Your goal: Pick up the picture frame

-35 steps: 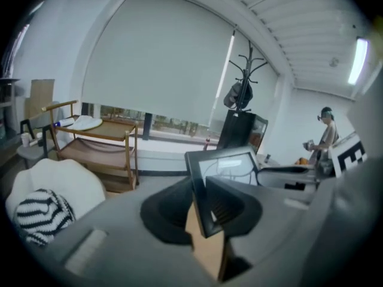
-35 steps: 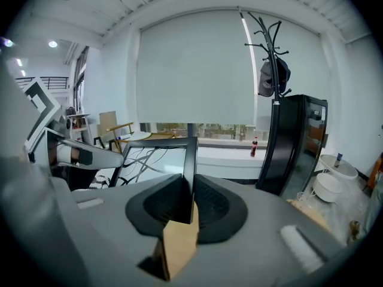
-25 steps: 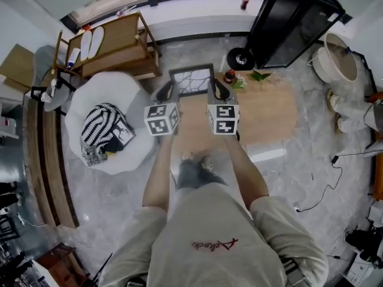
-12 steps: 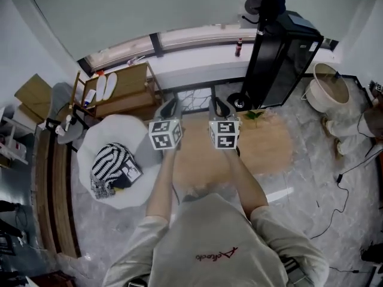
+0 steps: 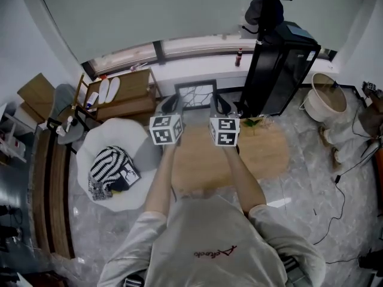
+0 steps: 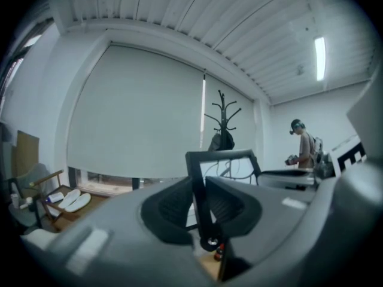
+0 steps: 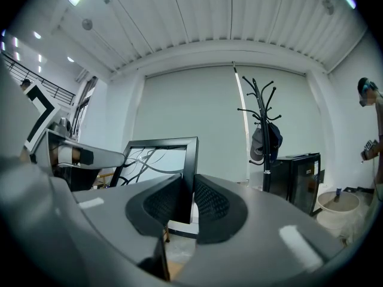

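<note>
While stretched forward side by side through the middle of the head view, forearms (image 5: 160,175) parallel, wrists straight, marker cubes facing up. Left gripper (image 5: 173,104) clamped on the left upright of the picture frame (image 5: 196,93), right gripper (image 5: 218,104) on its right upright. Jaws of each only slightly parted, pads pressed flat against the black moulding from both faces. Picture frame held upright between the two, just above centre of the head view, clear of the wooden bench (image 5: 263,154) at centre right.

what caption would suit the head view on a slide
Black picture frame held out in front by its side edges, left gripper and right gripper each clamped on one.
</note>
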Demonstrator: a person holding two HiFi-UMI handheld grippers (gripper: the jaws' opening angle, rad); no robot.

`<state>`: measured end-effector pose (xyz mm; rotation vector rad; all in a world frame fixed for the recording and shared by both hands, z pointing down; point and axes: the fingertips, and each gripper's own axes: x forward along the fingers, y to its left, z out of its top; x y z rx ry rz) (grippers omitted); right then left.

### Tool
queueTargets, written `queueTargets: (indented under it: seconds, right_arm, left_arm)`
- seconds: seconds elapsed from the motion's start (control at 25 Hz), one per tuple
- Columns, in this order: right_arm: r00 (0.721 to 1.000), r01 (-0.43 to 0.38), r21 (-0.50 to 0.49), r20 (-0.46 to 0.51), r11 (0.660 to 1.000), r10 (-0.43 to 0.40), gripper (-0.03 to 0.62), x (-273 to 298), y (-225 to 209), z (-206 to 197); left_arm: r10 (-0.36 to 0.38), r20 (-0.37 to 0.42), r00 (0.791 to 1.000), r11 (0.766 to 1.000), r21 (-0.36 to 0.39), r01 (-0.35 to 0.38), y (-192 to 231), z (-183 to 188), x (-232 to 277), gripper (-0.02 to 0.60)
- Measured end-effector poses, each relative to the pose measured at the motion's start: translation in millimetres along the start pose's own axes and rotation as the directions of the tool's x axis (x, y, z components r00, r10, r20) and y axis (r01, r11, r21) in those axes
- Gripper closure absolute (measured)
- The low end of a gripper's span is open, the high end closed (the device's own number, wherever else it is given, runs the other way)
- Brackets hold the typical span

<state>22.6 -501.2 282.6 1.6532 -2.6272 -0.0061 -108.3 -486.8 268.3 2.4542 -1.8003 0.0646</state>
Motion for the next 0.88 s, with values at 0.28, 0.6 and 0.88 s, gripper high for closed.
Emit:
queueTargets:
  seconds: [0.28,0.6,0.88]
  right_arm:
    - [1.0,-0.006,-0.003,-0.004,1.0,0.006,0.522,-1,1,-3]
    - [1.0,-0.007,0.0,-0.015,1.0,0.007,0.522,-4,2,-8]
    - [1.0,-0.007,0.004,-0.02,1.0,0.007,0.522,-3,2,-12]
  left_arm:
    - [0.004,-0.002,1.0,1.0,-0.001,-0.004,0,-4,-2,0.515]
    - [0.006,-0.01,1.0,1.0,-0.002,-0.006,-1,-10,-5,0.515]
    - [0.008,-0.013,1.0,1.0,0.003,-0.007,-1,-11,-3,0.515]
